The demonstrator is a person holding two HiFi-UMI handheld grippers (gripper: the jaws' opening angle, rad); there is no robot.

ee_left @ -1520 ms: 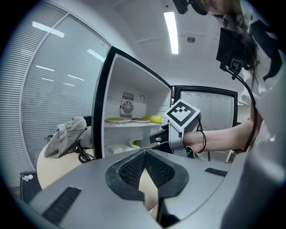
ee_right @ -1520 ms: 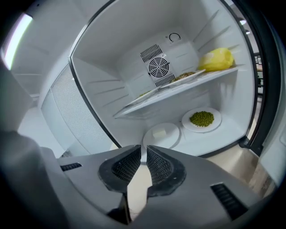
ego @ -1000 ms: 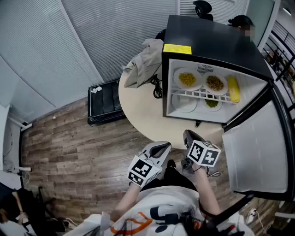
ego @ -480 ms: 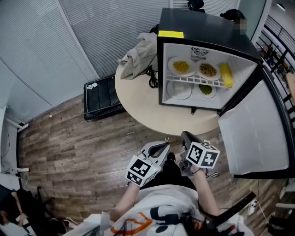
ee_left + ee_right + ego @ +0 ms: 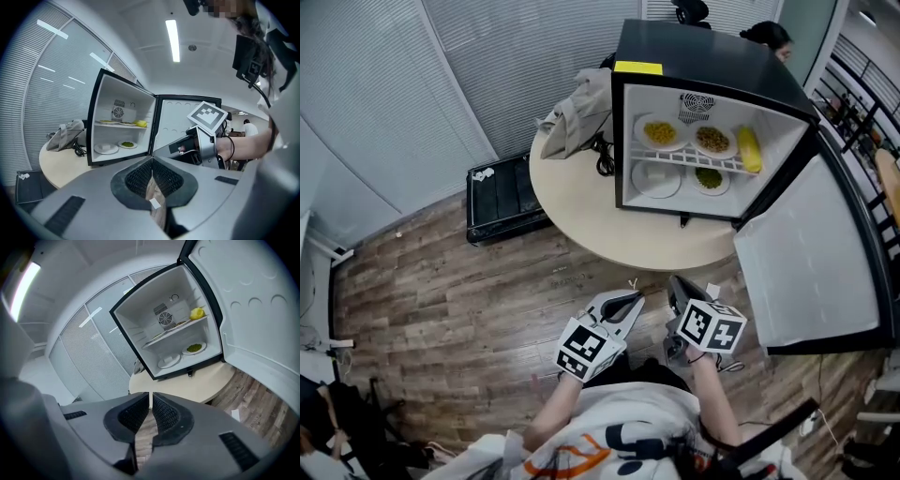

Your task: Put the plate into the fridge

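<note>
Standing open: fridge (image 5: 712, 56) on round table (image 5: 581, 206)
Upper shelf: plate of yellow food (image 5: 660, 132), plate of brown food (image 5: 712, 139), long yellow item (image 5: 749, 148) at right
Lower level: white plate (image 5: 656, 178) bearing a pale piece, plate of green food (image 5: 709, 177)
Left gripper (image 5: 630, 300): jaws together, empty, well apart from fridge
Right gripper (image 5: 678, 284): jaws closing, almost together, empty

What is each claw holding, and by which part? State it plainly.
Nothing is held. The left claw and the right claw are both shut with nothing between their jaws.
</note>
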